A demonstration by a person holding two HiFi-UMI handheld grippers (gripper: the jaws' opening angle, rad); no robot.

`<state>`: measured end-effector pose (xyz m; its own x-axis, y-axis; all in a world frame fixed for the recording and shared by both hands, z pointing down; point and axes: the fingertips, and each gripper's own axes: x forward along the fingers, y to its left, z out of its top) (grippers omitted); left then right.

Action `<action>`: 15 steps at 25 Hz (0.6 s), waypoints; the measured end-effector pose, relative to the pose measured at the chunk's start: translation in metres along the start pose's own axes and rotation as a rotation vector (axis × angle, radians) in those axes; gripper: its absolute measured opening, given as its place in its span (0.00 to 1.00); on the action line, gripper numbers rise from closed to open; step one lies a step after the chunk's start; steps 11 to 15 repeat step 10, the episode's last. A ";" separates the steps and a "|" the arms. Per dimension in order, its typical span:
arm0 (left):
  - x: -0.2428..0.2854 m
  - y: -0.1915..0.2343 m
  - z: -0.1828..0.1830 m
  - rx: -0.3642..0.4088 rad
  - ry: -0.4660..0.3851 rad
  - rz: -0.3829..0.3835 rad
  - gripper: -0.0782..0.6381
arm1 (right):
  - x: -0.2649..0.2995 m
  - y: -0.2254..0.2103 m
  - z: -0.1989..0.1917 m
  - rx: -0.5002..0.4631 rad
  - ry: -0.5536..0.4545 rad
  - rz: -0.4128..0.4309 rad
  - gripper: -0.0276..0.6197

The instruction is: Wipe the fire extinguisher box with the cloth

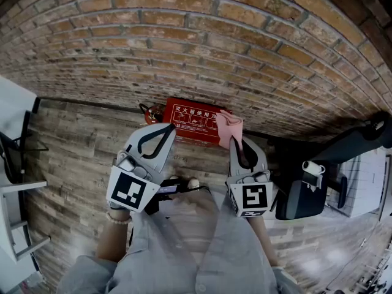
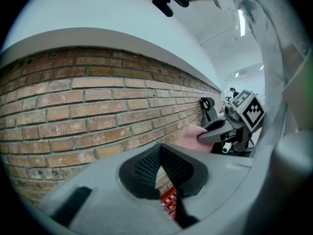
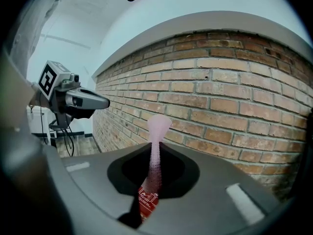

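Right gripper view: the right gripper (image 3: 155, 166) pinches the cloth (image 3: 158, 126), likely soft and light, at a bunched fold. The left gripper (image 2: 160, 154), jaws pressed together and empty, is near the fire extinguisher box (image 1: 193, 120).

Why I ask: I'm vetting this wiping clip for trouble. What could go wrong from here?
1. The right gripper pinches only a thin fold of the cloth, so the cloth might pull loose when dragged across the box.
2. The box sits against the brick wall, so the cloth could snag on the rough bricks.
3. The left gripper is shut on nothing. With nothing steadying it, the box might shift under pressure.
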<state>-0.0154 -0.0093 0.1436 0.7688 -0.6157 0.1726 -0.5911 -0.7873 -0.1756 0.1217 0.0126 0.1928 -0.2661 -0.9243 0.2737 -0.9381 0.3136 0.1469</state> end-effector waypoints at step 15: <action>-0.001 0.000 0.002 -0.018 -0.007 0.009 0.11 | -0.002 -0.006 0.001 0.009 -0.004 -0.026 0.08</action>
